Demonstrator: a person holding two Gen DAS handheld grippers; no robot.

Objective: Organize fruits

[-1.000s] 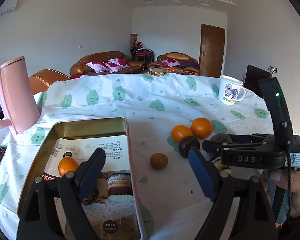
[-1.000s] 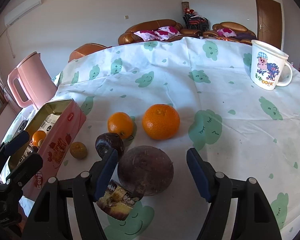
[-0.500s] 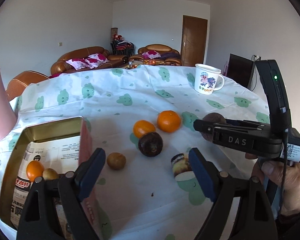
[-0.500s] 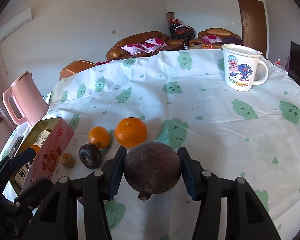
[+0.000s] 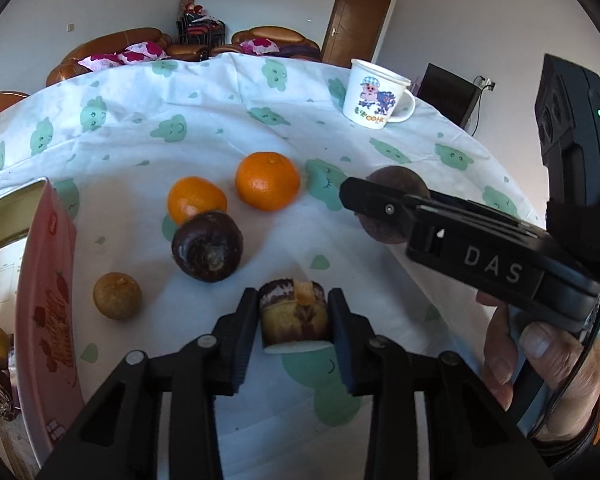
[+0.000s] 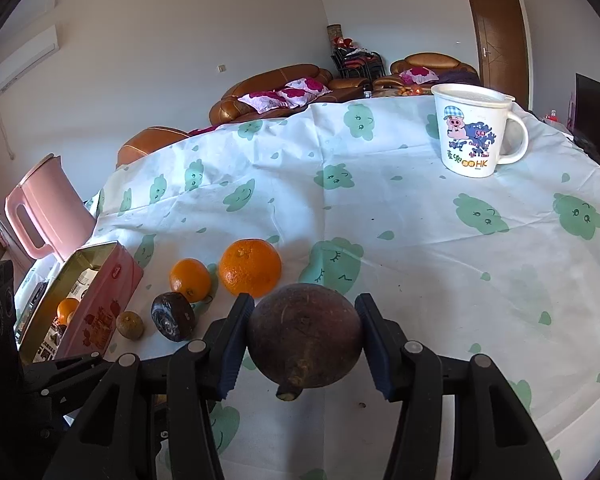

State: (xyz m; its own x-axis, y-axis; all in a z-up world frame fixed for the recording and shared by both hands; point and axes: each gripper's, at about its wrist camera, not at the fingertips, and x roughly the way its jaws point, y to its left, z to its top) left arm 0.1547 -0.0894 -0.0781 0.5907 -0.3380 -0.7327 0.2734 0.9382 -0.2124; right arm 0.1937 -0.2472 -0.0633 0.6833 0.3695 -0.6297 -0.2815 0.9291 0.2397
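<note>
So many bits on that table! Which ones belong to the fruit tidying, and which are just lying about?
Part of the job:
two oranges
dark round fruit
dark purple fruit
small brown fruit
pink tin

Just lying about:
cartoon mug
pink kettle
small cake

Cloud-print tablecloth [image 6: 420, 240] under mug [image 6: 472, 132], oranges [image 6: 250, 266]

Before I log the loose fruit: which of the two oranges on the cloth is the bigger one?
The orange on the right, nearer the mug. The smaller orange sits left of it, against the dark round fruit.
</note>
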